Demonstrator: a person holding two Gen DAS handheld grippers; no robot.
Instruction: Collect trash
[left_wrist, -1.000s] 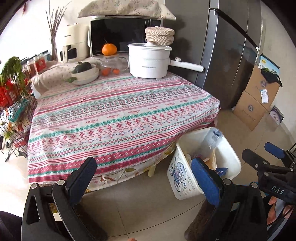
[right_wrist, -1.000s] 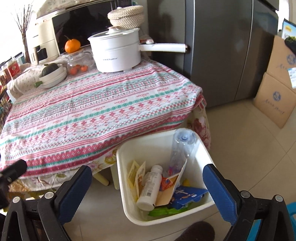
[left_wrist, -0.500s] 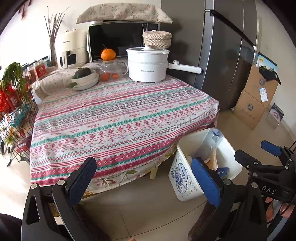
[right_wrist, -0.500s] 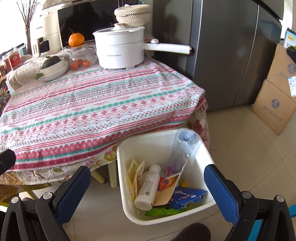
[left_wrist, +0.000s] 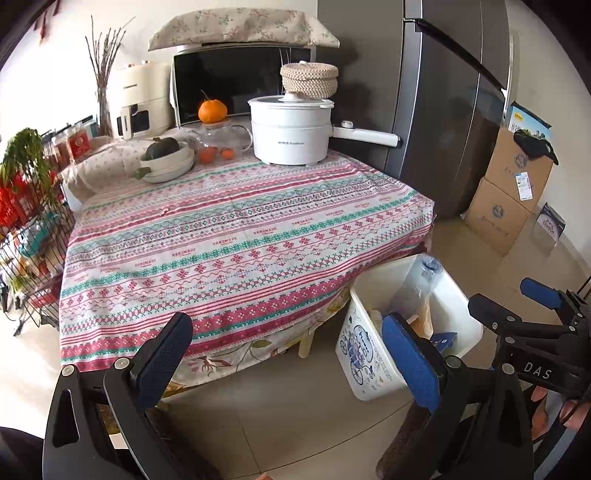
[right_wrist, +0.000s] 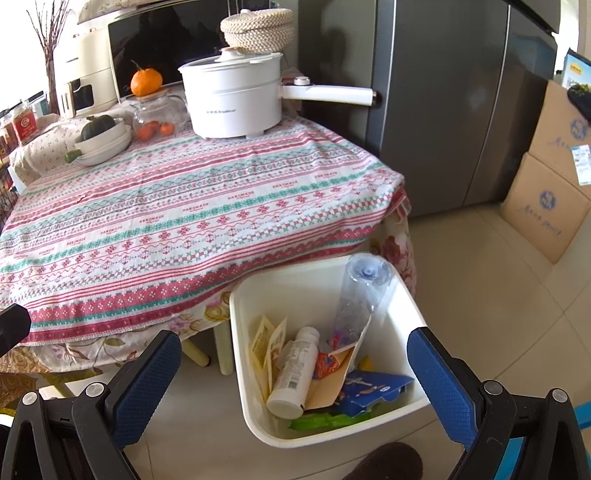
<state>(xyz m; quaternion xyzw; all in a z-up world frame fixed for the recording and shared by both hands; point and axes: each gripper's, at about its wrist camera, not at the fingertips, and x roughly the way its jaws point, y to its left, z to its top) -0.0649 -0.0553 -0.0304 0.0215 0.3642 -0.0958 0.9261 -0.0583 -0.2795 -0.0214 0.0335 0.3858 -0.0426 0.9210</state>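
Left gripper (left_wrist: 286, 350) wide open, nothing in it, hanging over floor by tabletop (left_wrist: 236, 236) edge. Right gripper (right_wrist: 295, 373) also spread wide, empty, right above white bin (right_wrist: 402, 295) on floor beside tabletop corner. Trash sits inside bin: clear plastic bottle (right_wrist: 360, 291) leaning on back wall, white bottle (right_wrist: 295, 373), yellow packets (right_wrist: 267, 343), blue wrapper (right_wrist: 373, 387), green wrapper (right_wrist: 325, 421).

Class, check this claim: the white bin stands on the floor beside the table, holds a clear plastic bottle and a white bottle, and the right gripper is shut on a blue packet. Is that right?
One detail is wrong. In the right wrist view the right gripper is open and holds nothing; the blue packet lies in the bin. The rest stands: clear plastic bottle, white bottle, table.
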